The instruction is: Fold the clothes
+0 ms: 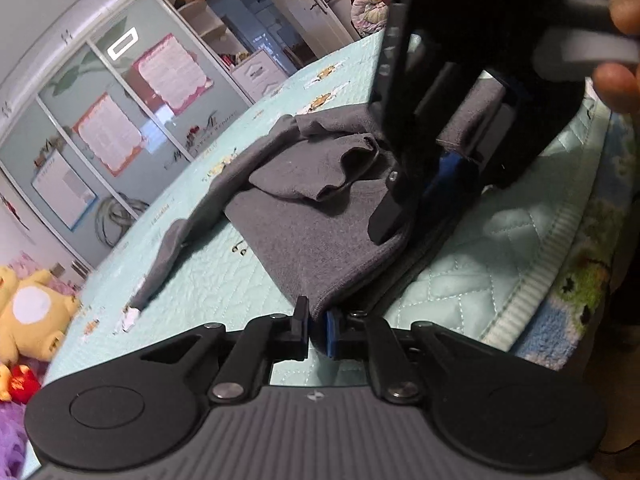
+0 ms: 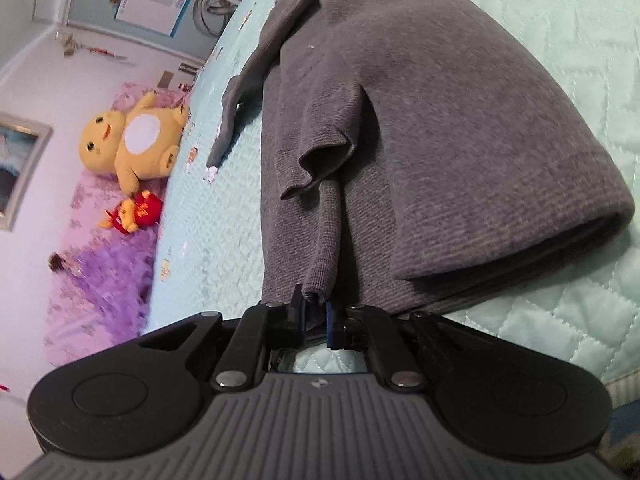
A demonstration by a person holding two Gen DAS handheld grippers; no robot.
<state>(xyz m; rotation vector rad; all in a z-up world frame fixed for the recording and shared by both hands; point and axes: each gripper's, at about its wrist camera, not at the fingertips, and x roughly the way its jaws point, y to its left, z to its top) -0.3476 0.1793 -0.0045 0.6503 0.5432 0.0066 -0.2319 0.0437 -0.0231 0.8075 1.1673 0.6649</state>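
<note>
A grey knit garment [image 1: 312, 216] lies partly folded on a pale green quilted bed cover [image 1: 472, 272]. My left gripper [image 1: 318, 320] is shut on the garment's near hem edge. The right gripper [image 1: 460, 144] shows in the upper right of the left wrist view, clamped on another grey fold, with a person's fingers [image 1: 618, 84] on its handle. In the right wrist view the right gripper [image 2: 316, 312] is shut on a narrow fold of the grey garment [image 2: 440, 140], whose sleeve [image 2: 248, 84] trails away to the left.
A yellow plush toy [image 2: 128, 144] and a small red one [image 2: 136, 212] rest on purple bedding left of the cover. Sliding wardrobe doors with posters [image 1: 132, 108] stand behind the bed. The quilt's ribbed edge [image 1: 556, 256] runs along the right.
</note>
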